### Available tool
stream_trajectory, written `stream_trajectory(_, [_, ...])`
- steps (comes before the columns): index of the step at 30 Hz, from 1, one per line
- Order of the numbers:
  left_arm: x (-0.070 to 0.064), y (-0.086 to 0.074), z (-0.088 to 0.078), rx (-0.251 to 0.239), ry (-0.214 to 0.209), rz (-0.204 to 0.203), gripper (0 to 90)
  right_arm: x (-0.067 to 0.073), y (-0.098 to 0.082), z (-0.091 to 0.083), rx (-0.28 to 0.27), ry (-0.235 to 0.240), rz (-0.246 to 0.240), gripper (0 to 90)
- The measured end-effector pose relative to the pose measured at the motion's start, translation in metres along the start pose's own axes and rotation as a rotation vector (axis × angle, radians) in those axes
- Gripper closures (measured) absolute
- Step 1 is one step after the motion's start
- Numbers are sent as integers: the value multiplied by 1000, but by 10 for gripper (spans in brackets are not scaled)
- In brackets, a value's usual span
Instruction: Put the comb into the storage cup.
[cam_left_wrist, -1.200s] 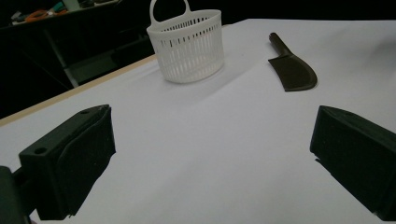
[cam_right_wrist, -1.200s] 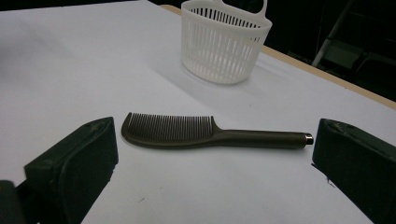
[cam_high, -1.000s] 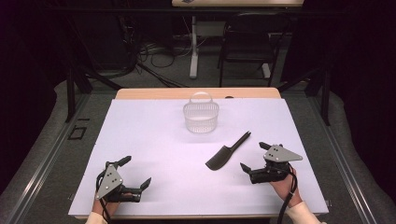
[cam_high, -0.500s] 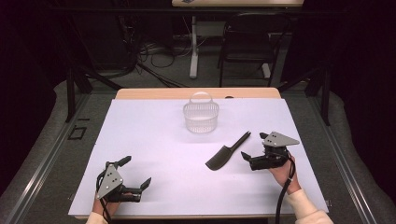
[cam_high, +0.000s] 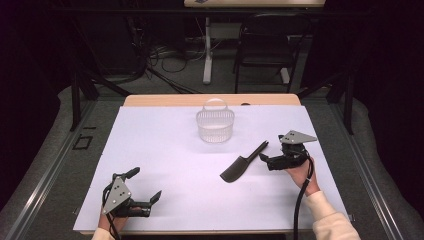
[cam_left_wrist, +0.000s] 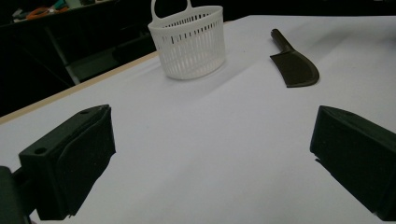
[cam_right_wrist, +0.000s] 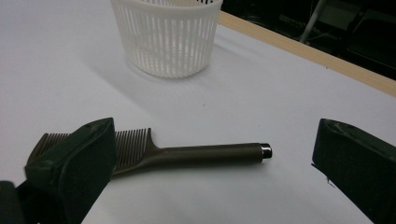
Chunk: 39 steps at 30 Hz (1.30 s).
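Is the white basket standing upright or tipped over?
Upright. The basket sits on its base on the white table, open mouth up and handle loop at the top; the left gripper view shows the same.

I am viewing a white-covered table (cam_high: 165, 150) with a wood edge (cam_high: 165, 100) showing along its far side. Grey floor (cam_high: 45, 165) is surrounding it. Beyond, a black chair (cam_high: 262, 45), a white post (cam_high: 207, 50) and loose cables (cam_high: 150, 60) are sitting in darkness.
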<state>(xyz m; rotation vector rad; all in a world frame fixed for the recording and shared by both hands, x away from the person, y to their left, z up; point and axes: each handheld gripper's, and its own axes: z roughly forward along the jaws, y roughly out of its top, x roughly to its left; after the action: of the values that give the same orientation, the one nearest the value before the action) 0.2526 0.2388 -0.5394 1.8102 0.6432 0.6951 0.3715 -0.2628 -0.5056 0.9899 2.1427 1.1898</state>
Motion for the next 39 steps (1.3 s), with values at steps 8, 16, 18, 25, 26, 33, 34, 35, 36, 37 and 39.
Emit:
stream_trajectory(8, [0, 0, 0, 1, 2, 0, 2, -10, 4, 16, 48, -2, 7, 8])
stream_trajectory(16, [0, 0, -1, -1, 4, 3, 2, -19, 10, 33, 87, 10, 26, 32])
stream_trajectory(18, [0, 0, -1, -2, 3, 1, 2, -22, 12, 38, 93, 16, 37, 72])
stream_trajectory(25, [0, 0, 0, 1, -2, -1, 3, -26, 15, 48, 108, -16, 43, 399])
stream_trajectory(26, [0, 0, 0, 0, -1, -1, 3, -26, 15, 48, 108, -16, 43, 399])
stream_trajectory(33, [1, 1, 0, 0, 5, 0, 2, -26, 15, 61, 153, -62, -8, 856])
stream_trajectory(34, [1, 1, 0, -2, 6, -3, 2, -26, 15, 63, 167, -78, -15, 890])
stream_trajectory(35, [1, 1, 0, -2, 6, -3, 2, -27, 15, 65, 178, -81, -14, 900])
stream_trajectory(36, [1, 1, 0, -2, 5, -3, 2, -27, 15, 65, 178, -81, -14, 900])
stream_trajectory(37, [1, 1, 0, -3, 5, -2, 2, -27, 14, 68, 185, -84, -12, 900])
stream_trajectory(39, [1, 1, 0, -2, 5, -2, 2, -26, 13, 71, 194, -93, -17, 900])
